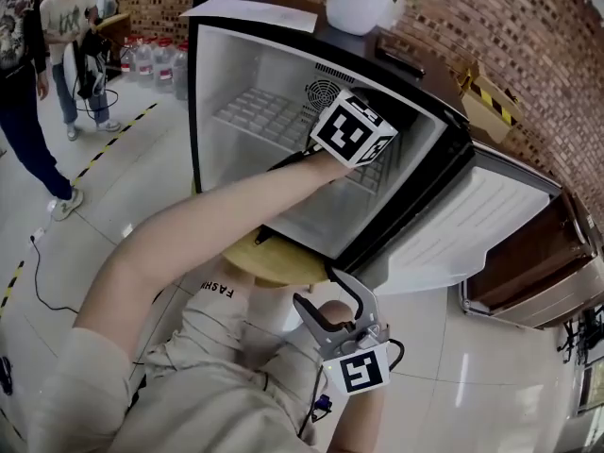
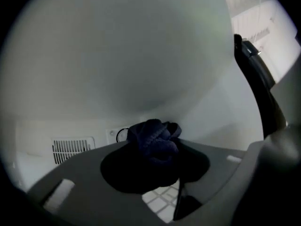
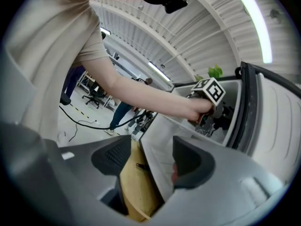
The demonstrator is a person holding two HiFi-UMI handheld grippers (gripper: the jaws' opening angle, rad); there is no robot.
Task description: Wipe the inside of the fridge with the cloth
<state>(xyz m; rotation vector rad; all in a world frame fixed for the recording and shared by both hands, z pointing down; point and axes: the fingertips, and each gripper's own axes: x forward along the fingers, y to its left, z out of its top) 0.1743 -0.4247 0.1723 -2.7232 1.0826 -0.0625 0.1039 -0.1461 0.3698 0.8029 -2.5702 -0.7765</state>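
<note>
**Head view.** The small black-framed fridge with a white interior (image 1: 192, 111) is shown with its door swung open to the right. The left gripper (image 1: 351, 130) is reached inside the cavity, over the white wire shelf (image 1: 257, 113). The right gripper (image 1: 326, 302) is held low outside the fridge, near the person's lap. One fridge, one shelf and two grippers are counted.

**Left gripper view.** The jaws are closed on one bunched dark blue cloth (image 2: 153, 142). The cloth is carried inside the fridge, near the white inner wall. Contact with that wall cannot be confirmed. One slotted vent grille (image 2: 73, 149) is seen at the back.

**Right gripper view.** The jaws are set well apart and nothing is held. Only the fridge door and a wooden surface are seen beyond them.

**Step in hand.** A wiping stroke inside the cavity is judged to be under way. For the next move, the cloth is to be pressed against the wall and swept across it with a firm grip.
</note>
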